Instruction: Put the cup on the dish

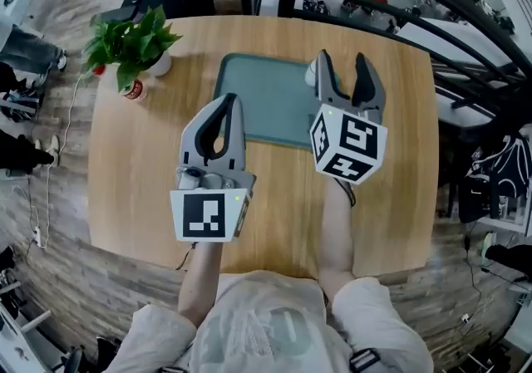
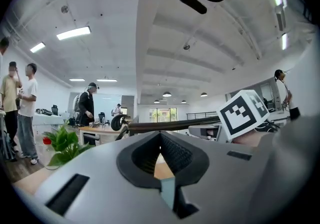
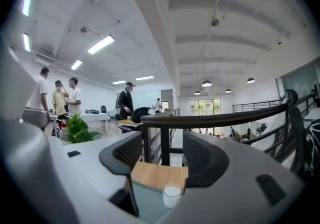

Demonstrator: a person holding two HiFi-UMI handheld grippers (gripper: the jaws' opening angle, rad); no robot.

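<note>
The right gripper (image 1: 342,56) hovered with jaws apart. The left gripper (image 1: 229,100) was closed on nothing. The white cup (image 3: 171,194) stood at the green dish's (image 1: 266,101) far right corner. It was probably light, rigid and slippery, so the grip should be at mid-wall.

Potted plant (image 1: 129,41) far-left; cup (image 3: 171,194) centre-back.

Plank floor (image 1: 91,280), black railing (image 3: 215,118), apparently office.

Left tongs (image 2: 160,133) tips together, empty; plant (image 2: 62,145) left; table (image 2: 159,166) beyond.
</note>
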